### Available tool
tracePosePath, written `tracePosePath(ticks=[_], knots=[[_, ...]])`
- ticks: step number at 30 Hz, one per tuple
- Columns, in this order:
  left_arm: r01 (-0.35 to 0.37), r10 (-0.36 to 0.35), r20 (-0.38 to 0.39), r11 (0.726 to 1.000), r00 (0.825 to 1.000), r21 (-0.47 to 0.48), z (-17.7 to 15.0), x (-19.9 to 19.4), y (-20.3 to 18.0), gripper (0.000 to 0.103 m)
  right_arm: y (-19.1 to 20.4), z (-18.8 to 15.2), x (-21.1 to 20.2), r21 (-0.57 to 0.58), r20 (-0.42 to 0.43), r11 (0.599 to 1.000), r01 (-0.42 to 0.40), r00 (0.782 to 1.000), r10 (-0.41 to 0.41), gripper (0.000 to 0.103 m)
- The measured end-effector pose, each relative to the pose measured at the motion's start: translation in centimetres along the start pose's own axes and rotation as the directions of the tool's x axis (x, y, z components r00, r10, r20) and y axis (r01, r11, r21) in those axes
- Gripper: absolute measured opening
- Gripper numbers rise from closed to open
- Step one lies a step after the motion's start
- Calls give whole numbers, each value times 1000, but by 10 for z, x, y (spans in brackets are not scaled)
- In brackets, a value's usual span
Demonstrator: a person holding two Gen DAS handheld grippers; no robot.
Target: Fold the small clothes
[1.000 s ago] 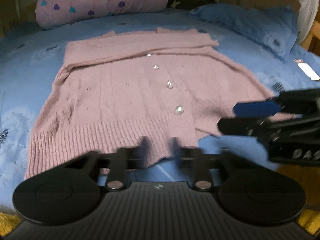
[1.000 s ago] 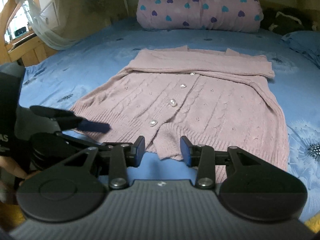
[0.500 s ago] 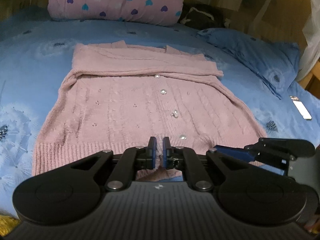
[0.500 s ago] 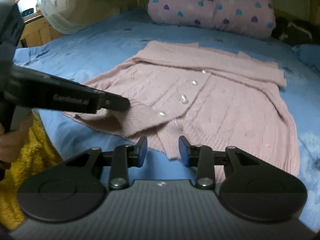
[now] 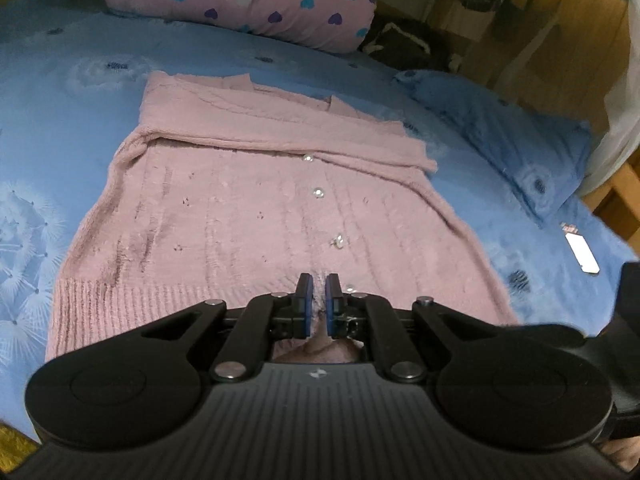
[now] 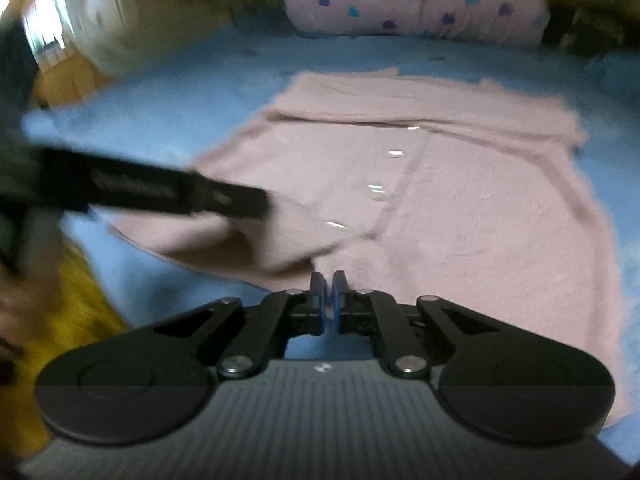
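A pink knit cardigan (image 5: 248, 216) with pearly buttons lies flat on the blue bedsheet (image 5: 60, 92), sleeves folded across its top. My left gripper (image 5: 318, 292) is shut on the cardigan's bottom hem near the button line, with fabric bunched between its blue pads. In the blurred right wrist view that left gripper (image 6: 256, 204) reaches in from the left and holds a hem flap of the cardigan (image 6: 480, 208) raised off the bed. My right gripper (image 6: 329, 282) is closing tight on the hem edge of the other front panel, fabric at its tips.
A pink pillow with hearts (image 5: 248, 0) lies at the bed's head, a blue pillow (image 5: 516, 152) to the right. A small white object (image 5: 582, 254) rests on the sheet at the right. A yellow blanket (image 6: 80, 300) and a person's hand (image 6: 24, 300) are at the left.
The left gripper shut on the hem and lifted it off the bed. The right gripper's fingers went from apart to shut at the hem edge.
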State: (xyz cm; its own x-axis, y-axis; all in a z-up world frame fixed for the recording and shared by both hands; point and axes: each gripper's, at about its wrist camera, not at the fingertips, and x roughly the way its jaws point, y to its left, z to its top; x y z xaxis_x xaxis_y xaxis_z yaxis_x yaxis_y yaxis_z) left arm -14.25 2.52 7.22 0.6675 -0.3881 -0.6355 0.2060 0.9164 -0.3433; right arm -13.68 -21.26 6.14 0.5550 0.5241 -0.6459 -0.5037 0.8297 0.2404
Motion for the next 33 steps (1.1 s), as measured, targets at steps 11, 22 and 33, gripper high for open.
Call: tracePosePath(ticks=[11, 22, 33], knots=[[24, -23, -3, 999, 1000, 31, 2, -10, -6, 9, 0, -3, 9, 80, -35, 987, -137, 989, 140, 15], [-27, 26, 10, 997, 1000, 74, 0, -27, -1, 10, -24, 0, 6, 257, 73, 945, -202, 979, 189, 52], [-157, 160, -12, 982, 987, 107, -8, -19, 13, 10, -6, 2, 9, 136, 24, 985, -105, 994, 103, 52]])
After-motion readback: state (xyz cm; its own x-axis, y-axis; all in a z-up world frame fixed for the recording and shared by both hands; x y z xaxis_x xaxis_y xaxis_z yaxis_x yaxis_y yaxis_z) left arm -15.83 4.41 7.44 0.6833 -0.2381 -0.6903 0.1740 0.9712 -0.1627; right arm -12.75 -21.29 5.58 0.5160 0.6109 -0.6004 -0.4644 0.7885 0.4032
